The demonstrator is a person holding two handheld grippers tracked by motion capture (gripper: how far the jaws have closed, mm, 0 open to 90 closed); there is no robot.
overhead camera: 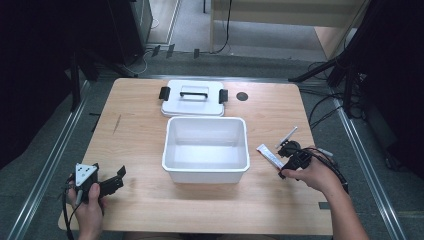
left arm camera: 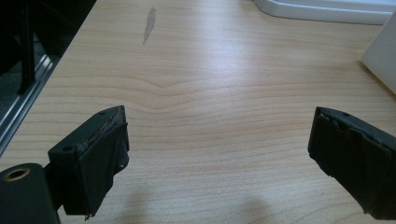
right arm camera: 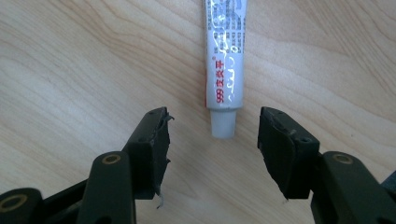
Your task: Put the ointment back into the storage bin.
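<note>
At the near edge of the wooden table (overhead camera: 150,210), two hands come in from the bottom of the high view. The left hand (overhead camera: 87,207) holds the left gripper (overhead camera: 116,181) low over the near left corner; its jaws stand wide apart with bare wood between them. The left gripper view adds what the high view does not: a grey smear (left arm camera: 149,24) on the grain ahead and a corner of the white bin (left arm camera: 380,56) at the right edge.

Over on the right side, the right hand (overhead camera: 310,175) points the right gripper (overhead camera: 281,161) at a small white tube (overhead camera: 269,155) that lies flat on the table just beside the bin's right wall. The right gripper view gives the detail: the tube (right arm camera: 224,70) has red print and a white cap, and the cap points toward the gap between the jaws. The jaws stand apart on either side of it and touch nothing, so the tube is not gripped.

Farther out, the open white bin (overhead camera: 206,170) sits mid-table. Behind it lies its lid (overhead camera: 192,105), with a handle and black clips. A dark round hole (overhead camera: 242,96) marks the tabletop near the lid.

Beyond the table are grey floor, cables, dark stands and a pale wooden frame (overhead camera: 280,20).
</note>
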